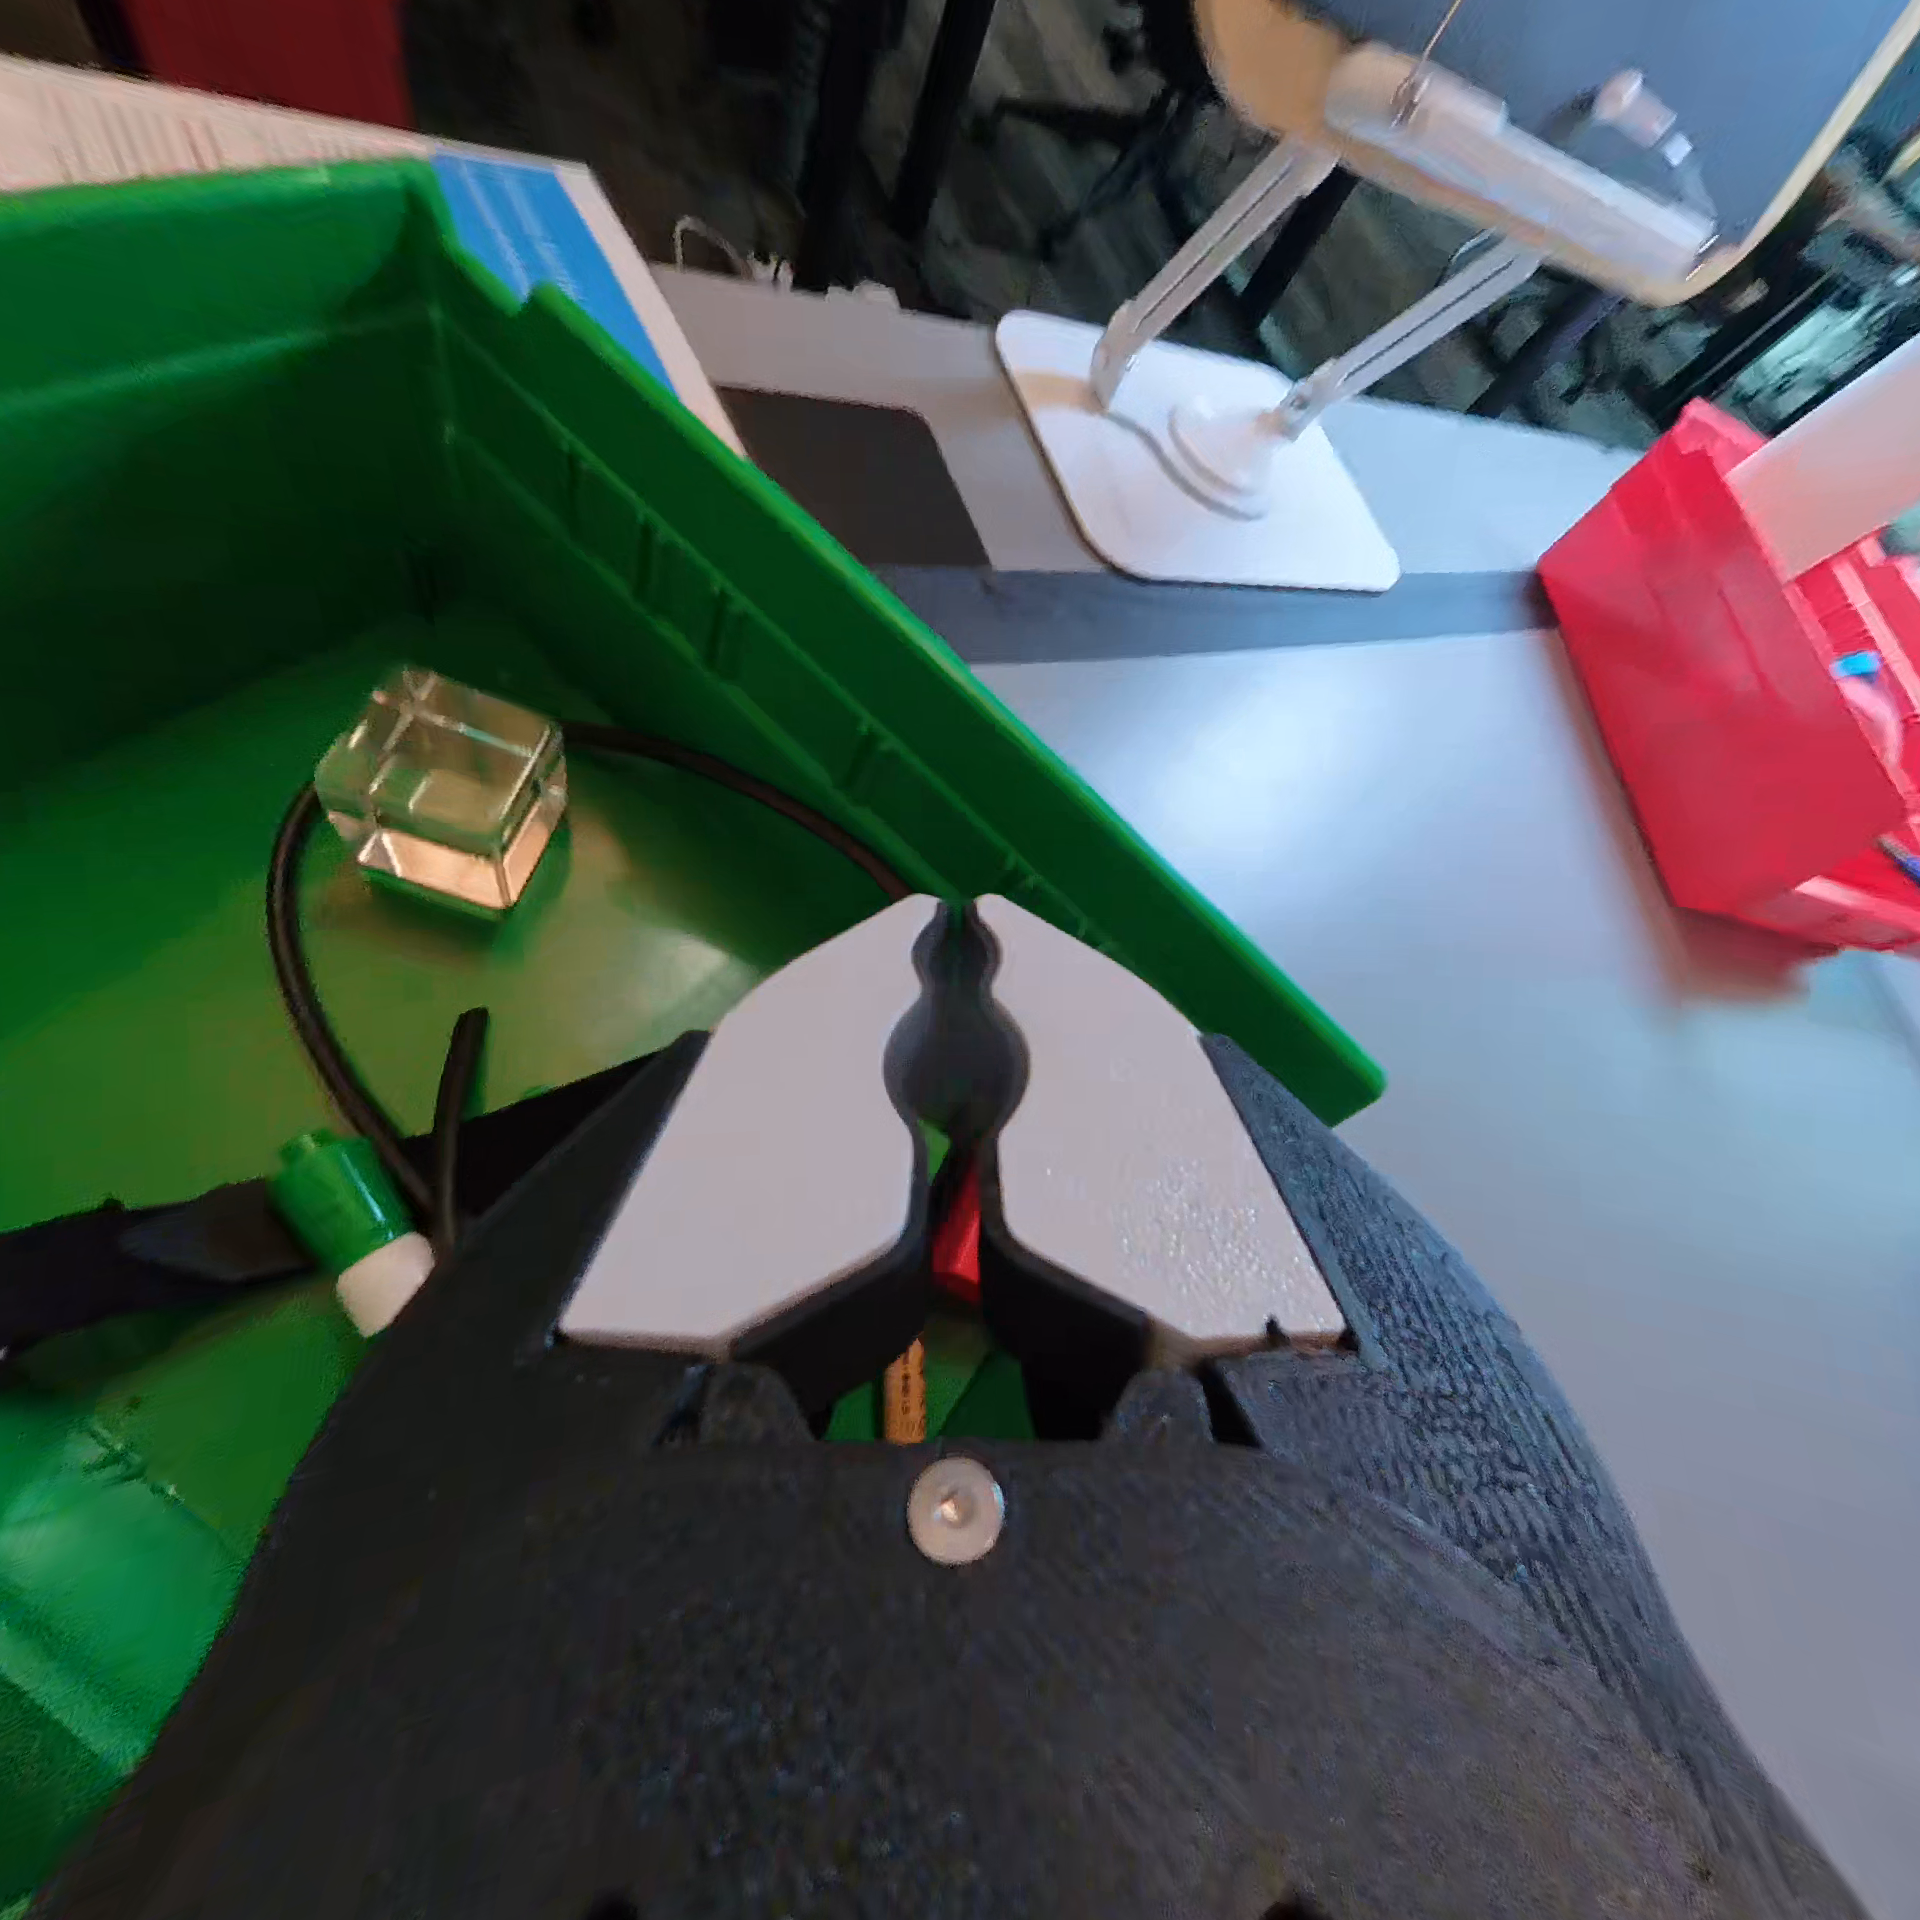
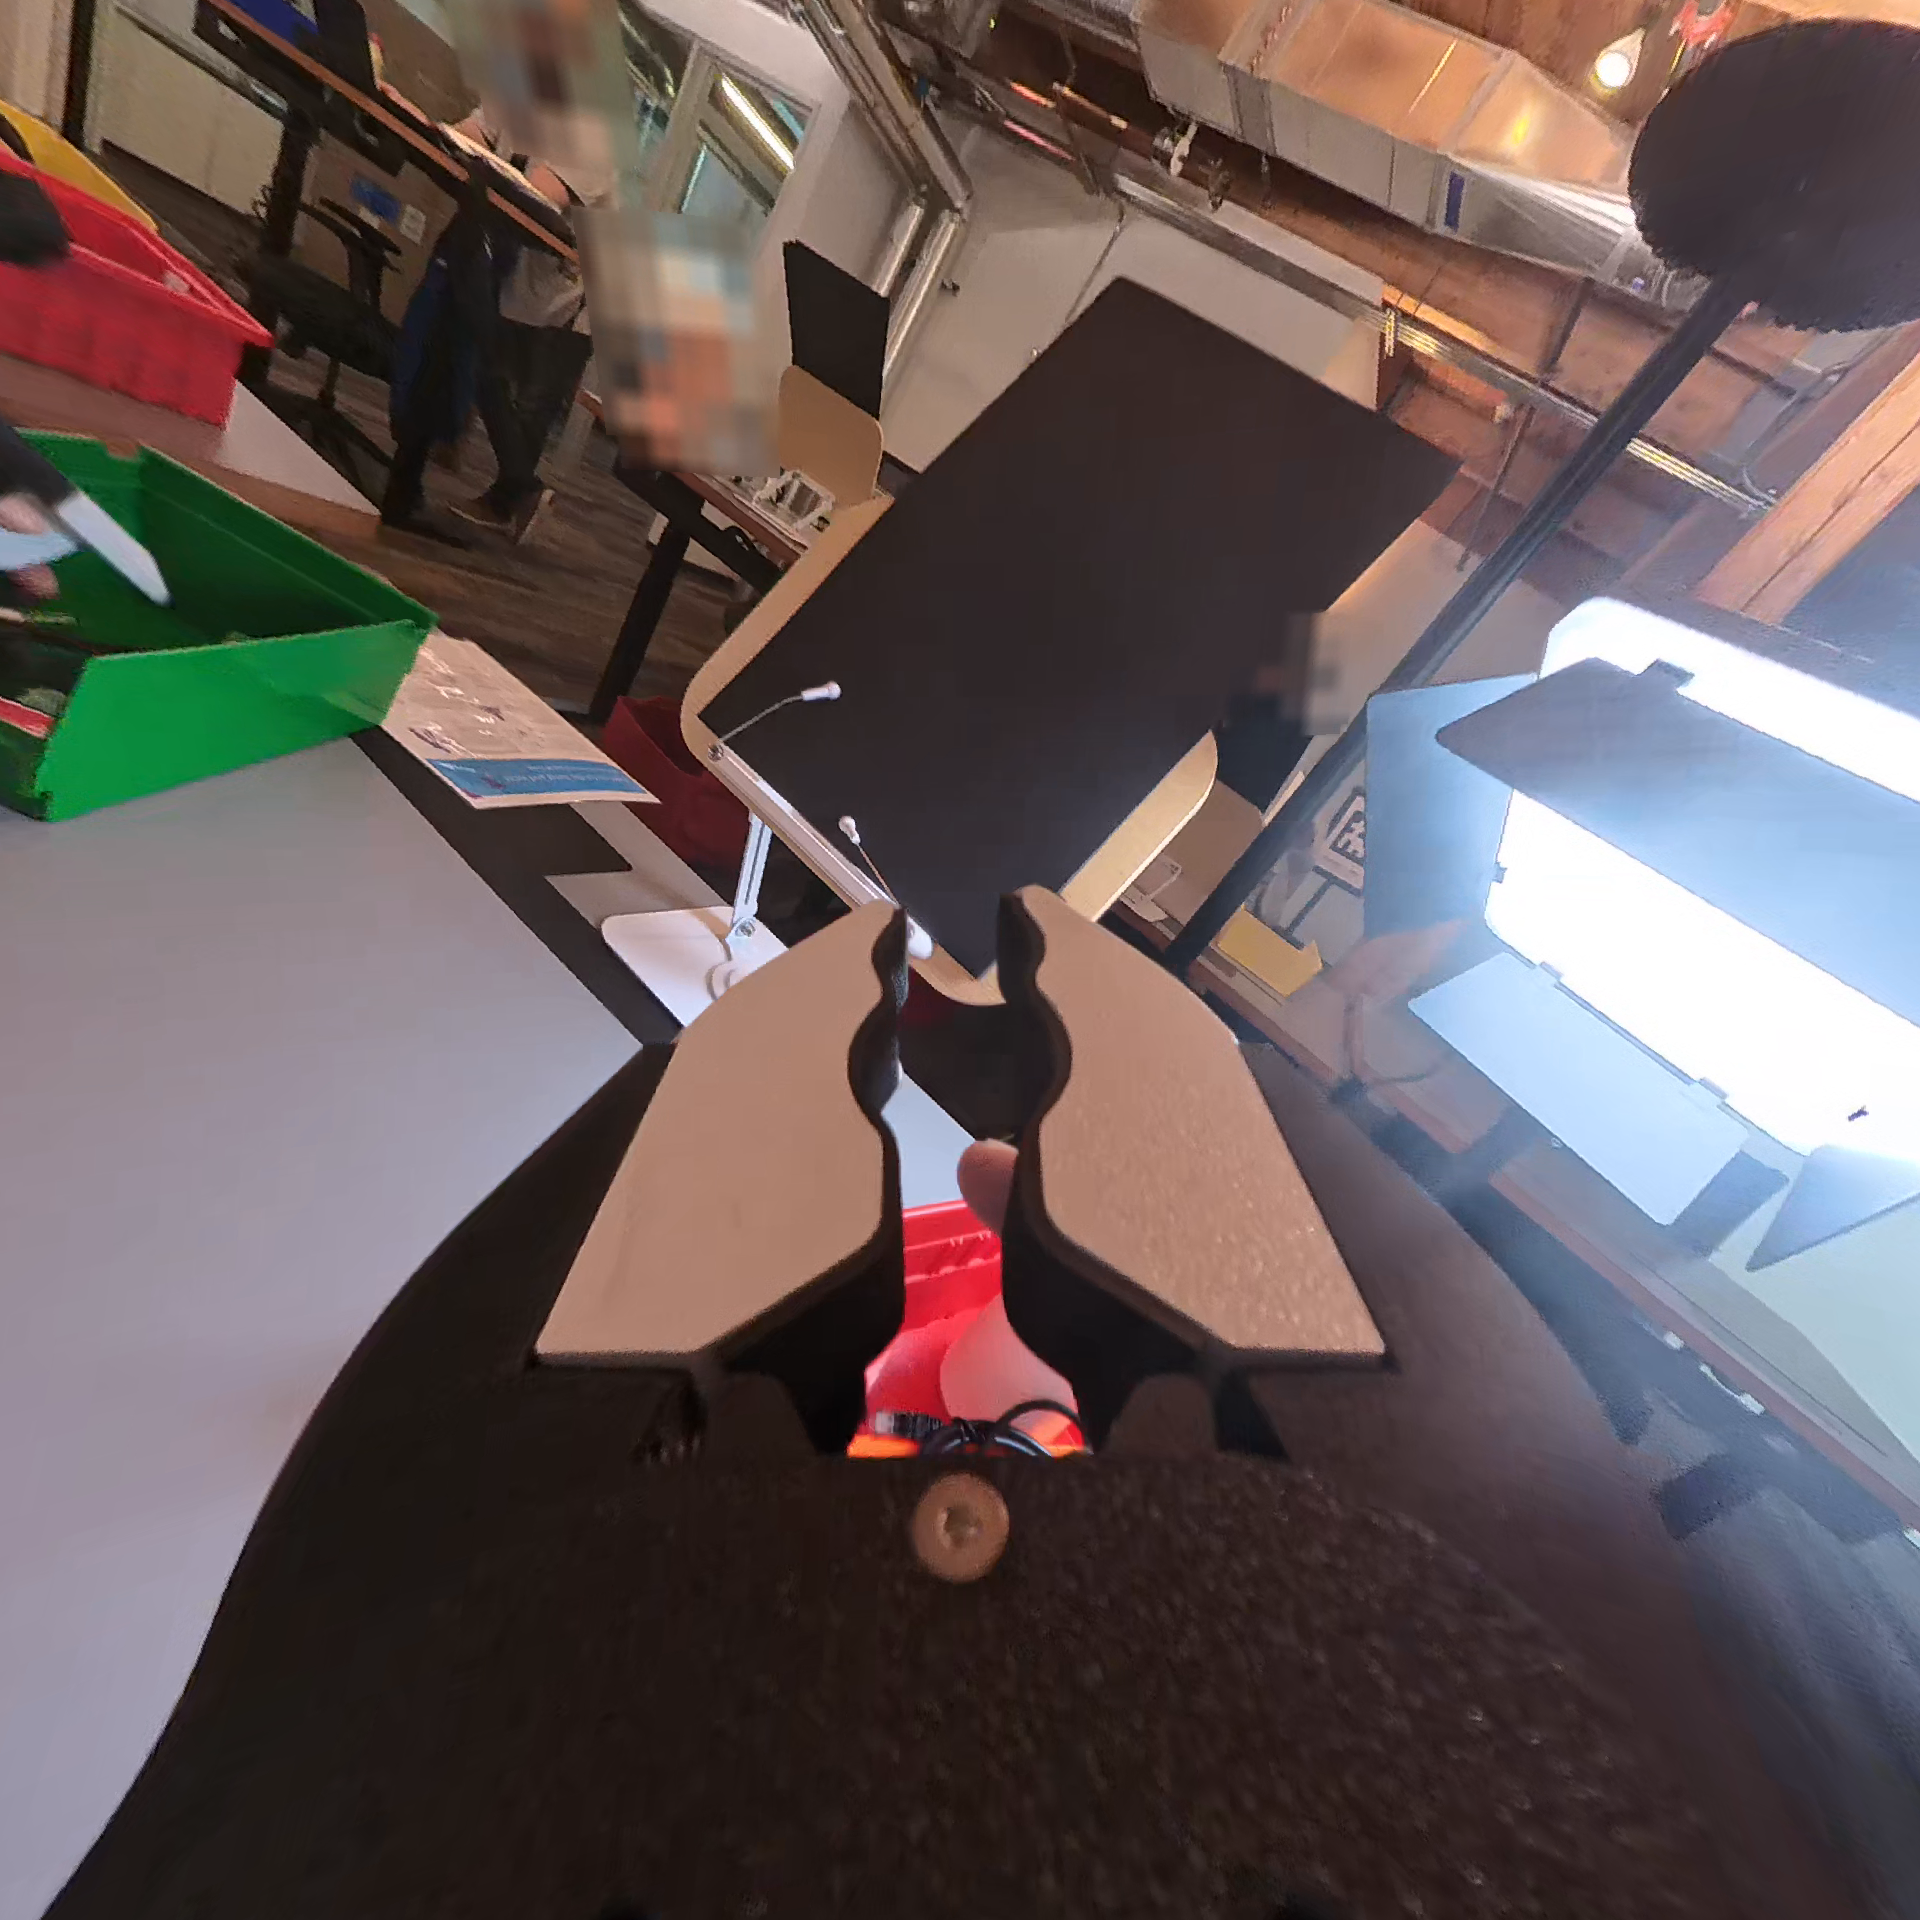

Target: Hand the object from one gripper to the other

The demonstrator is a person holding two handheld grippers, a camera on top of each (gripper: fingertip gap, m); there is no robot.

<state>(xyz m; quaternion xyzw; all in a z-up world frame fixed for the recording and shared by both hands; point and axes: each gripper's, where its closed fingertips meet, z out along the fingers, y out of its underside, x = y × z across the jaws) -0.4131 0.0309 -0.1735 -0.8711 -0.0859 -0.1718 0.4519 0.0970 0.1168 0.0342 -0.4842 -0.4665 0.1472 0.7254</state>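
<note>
My left gripper (image 1: 956,925) hangs over the green bin (image 1: 312,436), its tips pressed together right at the bin's near rim. Behind the tips, deep in the throat, a red sliver (image 1: 958,1226) shows between the fingers; I cannot tell whether it is pinched there or merely lying in the bin below, so I would not claim a hold. My right gripper (image 2: 951,930) is well apart from all this, raised over the grey table (image 2: 208,987) with a clear gap between its fingers and nothing in them; through the gap I only see a red bin (image 2: 940,1268) beneath.

The candidates all lie in the green bin, to the left of my left tips: a clear block (image 1: 447,790) nearer the back wall, a thin black cord (image 1: 301,935) curving around it, and a green marker with a white cap (image 1: 353,1226) close beside my left finger. The marker's long axis runs slantwise, cap toward me, roughly across my line of reach.

My judgement: the left gripper is by far the nearer, so it must pick first, swinging left and down, then carry the object out over the rim toward the waiting right one
</note>
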